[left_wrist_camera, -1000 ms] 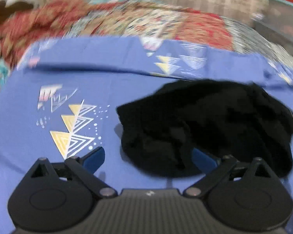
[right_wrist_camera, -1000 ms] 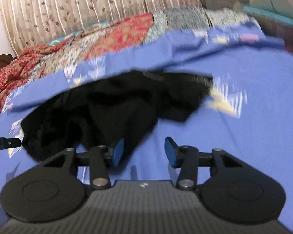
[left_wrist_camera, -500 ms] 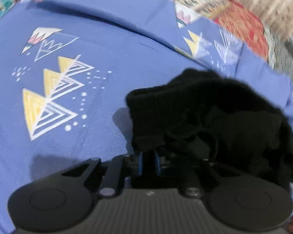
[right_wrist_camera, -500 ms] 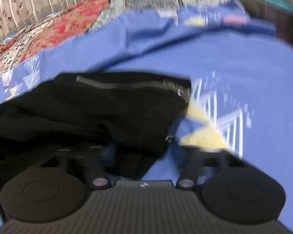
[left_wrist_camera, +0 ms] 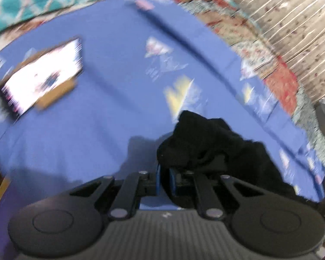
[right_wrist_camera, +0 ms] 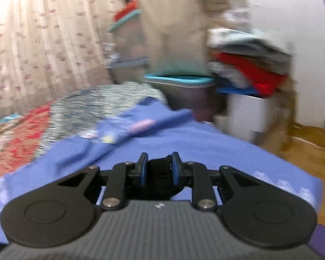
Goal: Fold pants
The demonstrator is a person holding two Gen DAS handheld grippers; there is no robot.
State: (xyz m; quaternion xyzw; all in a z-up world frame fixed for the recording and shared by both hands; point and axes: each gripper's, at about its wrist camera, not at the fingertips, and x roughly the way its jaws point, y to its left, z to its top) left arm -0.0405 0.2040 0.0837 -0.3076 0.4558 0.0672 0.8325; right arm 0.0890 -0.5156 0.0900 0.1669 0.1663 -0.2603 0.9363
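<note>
The left tongs (left_wrist_camera: 164, 178) are pressed together on a bunch of the black pants (left_wrist_camera: 208, 143), with blue pads just visible on either side of the pinched cloth. From that grip the pants rise in a crumpled lump just beyond the fingers and trail away to the right and near side, over the blue bed sheet (left_wrist_camera: 101, 130). The right tongs (right_wrist_camera: 159, 170) also pinch a dark wad of the pants (right_wrist_camera: 160, 173), which fills the narrow gap between their blue pads and hangs below them. Both views are blurred. In the left wrist view, the sheet spreads far and left, printed with pale triangle patterns, and a bright white rectangle on a brown backing (left_wrist_camera: 41, 78) lies on it at the far left; what it is cannot be told. A red patterned quilt (left_wrist_camera: 279, 82) borders the sheet on the far right, with a beige curtain (left_wrist_camera: 292, 21) beyond it. In the right wrist view, the sheet runs to the bed's far edge, where a teal-rimmed bin (right_wrist_camera: 179, 82) and a pile of folded clothes (right_wrist_camera: 249, 65) stand against a white wall, with wooden floor (right_wrist_camera: 309, 151) at right.
</note>
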